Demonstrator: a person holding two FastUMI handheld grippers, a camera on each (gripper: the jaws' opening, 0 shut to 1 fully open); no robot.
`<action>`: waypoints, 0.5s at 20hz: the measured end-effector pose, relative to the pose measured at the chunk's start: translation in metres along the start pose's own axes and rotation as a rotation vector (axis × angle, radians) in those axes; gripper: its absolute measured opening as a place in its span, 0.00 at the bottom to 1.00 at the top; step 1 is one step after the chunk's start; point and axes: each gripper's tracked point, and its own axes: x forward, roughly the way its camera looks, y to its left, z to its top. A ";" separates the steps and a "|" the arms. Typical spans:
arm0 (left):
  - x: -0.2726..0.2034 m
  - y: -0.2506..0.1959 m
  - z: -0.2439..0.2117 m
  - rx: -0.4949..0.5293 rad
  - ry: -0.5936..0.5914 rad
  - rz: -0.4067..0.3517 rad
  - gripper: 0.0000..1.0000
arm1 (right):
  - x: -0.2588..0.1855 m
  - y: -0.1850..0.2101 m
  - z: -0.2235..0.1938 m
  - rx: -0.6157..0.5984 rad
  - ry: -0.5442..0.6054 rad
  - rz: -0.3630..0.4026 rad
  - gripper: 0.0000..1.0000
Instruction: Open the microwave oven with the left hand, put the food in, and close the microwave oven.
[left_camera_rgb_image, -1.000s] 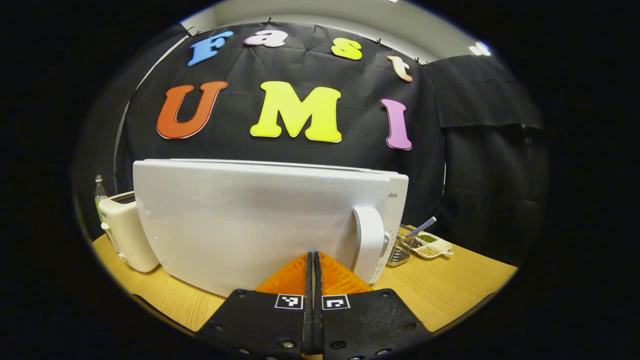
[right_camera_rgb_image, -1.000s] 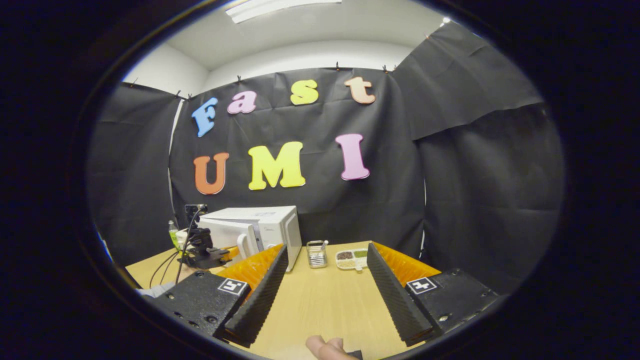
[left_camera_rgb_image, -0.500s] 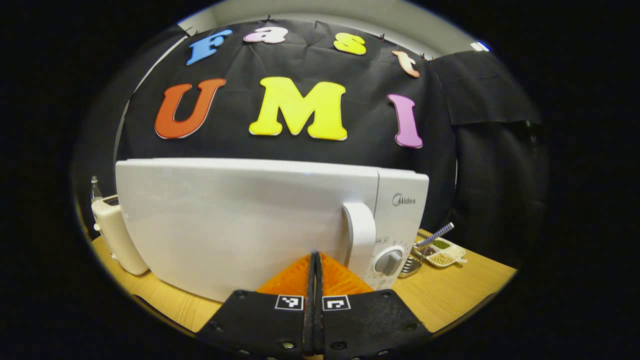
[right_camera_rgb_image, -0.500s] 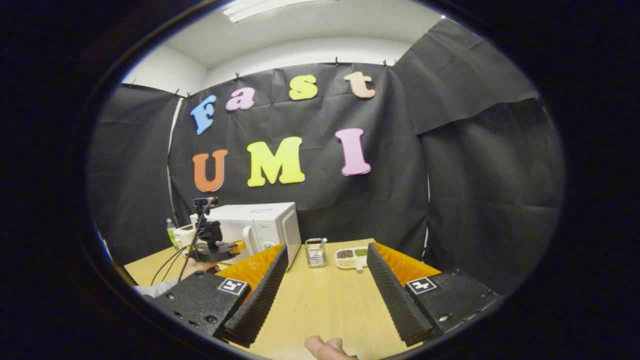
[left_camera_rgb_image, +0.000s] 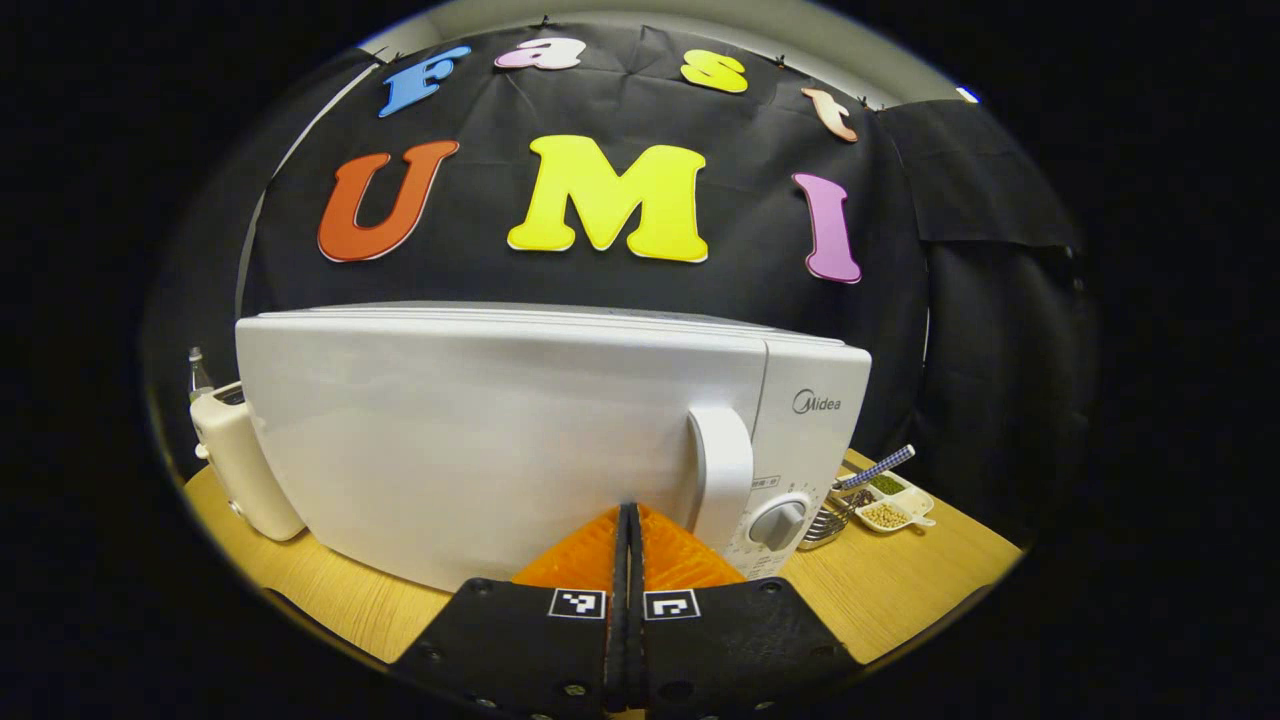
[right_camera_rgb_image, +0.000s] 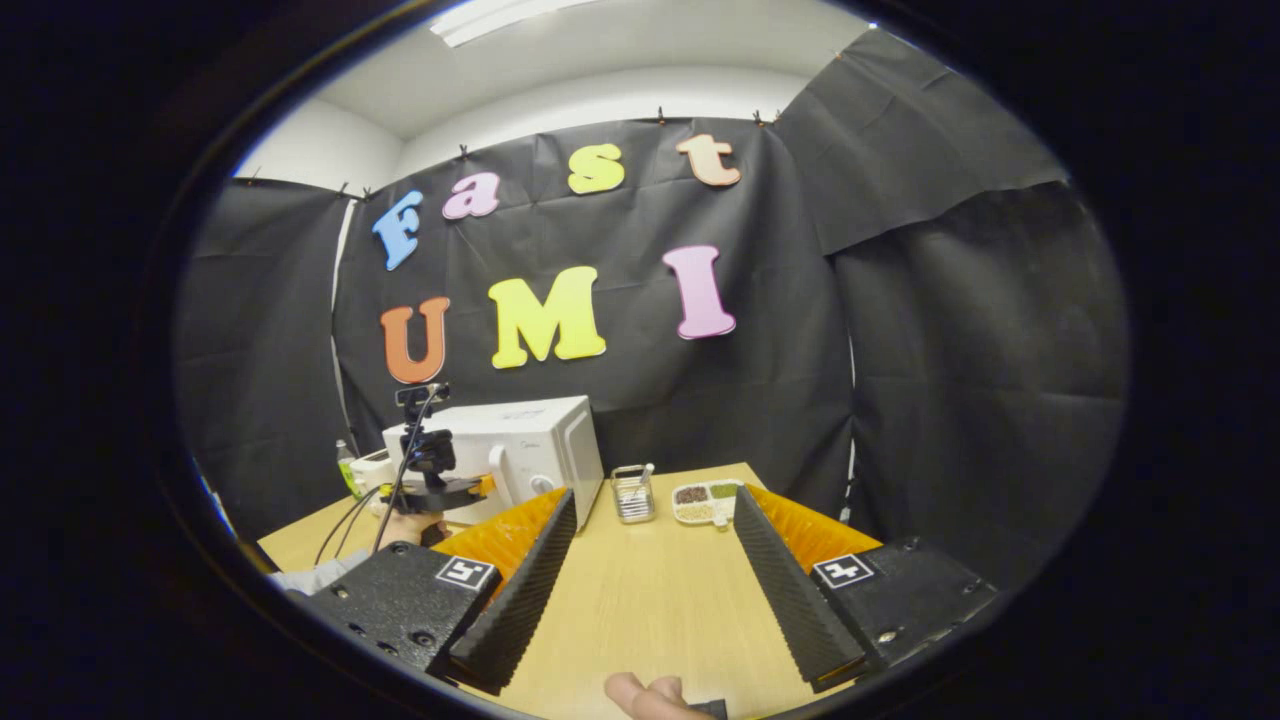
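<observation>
The white microwave's door has swung flush, apparently latched; left claw clenched, right claw released.

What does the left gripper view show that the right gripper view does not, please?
Left gripper view: the left claw shut, close before the closed microwave door, beside its handle. Right gripper view: the right claw open over the table, a fingertip, the hand carrying the left claw. Both: microwave, toaster, divided dish.
</observation>
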 end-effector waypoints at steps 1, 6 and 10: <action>-0.009 0.003 0.002 -0.002 0.015 0.012 0.00 | -0.003 0.001 0.000 -0.001 0.002 -0.005 1.00; -0.084 0.013 0.053 0.063 -0.074 0.084 0.60 | -0.027 0.006 0.007 -0.008 -0.013 -0.031 1.00; -0.158 0.007 0.083 0.089 -0.133 0.090 0.94 | -0.051 0.020 0.017 -0.019 -0.037 -0.030 0.91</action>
